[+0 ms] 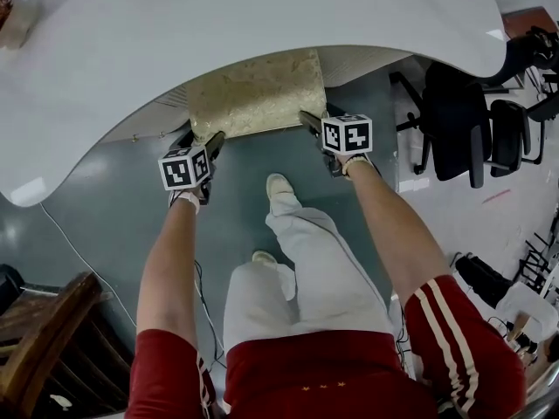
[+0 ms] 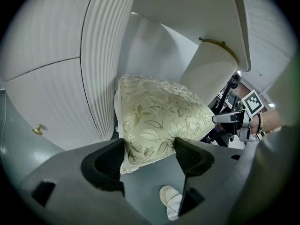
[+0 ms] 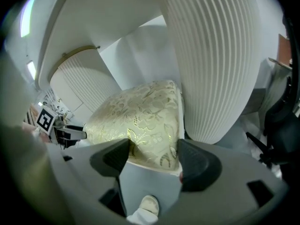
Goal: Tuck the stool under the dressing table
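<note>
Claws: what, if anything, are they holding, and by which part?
Both hold the stool by the near edge of its padded seat: the left claw grips the left corner, the right claw the right corner.

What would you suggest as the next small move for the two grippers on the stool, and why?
Probably slide the stool a little deeper under the dressing table. The left gripper and right gripper each clamp a near corner of its cushion, and its near part sticks out past the tabletop's edge.
</note>
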Demonstrator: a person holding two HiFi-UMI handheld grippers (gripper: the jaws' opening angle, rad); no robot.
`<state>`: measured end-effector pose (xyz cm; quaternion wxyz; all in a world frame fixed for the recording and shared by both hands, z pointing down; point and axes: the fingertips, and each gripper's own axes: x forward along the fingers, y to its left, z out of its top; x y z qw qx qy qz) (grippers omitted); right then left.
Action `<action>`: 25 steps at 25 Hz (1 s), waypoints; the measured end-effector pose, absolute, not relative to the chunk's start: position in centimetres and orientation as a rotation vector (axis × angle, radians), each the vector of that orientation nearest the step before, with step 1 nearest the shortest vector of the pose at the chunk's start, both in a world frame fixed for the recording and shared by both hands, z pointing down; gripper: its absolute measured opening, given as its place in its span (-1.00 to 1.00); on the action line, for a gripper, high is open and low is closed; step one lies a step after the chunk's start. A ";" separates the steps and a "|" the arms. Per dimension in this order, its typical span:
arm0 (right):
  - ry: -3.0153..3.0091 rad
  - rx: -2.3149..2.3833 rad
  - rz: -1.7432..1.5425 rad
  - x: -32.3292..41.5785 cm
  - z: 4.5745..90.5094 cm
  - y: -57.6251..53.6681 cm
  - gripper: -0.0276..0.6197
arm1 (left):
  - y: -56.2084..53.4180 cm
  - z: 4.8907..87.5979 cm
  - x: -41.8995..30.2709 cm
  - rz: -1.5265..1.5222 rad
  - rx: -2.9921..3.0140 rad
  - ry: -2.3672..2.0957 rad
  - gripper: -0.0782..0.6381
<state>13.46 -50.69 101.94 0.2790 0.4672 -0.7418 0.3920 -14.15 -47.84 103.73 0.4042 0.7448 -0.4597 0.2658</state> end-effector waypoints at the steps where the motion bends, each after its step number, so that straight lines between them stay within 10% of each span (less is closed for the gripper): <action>1: -1.997 1.253 1.043 13.5 102.0 -50.8 0.11 | -48.0 103.7 -14.1 0.671 1.891 -1.159 0.18; 25: -2.152 0.936 1.132 6.8 87.2 -42.5 0.09 | -39.6 88.4 -15.3 0.488 1.899 -1.134 0.17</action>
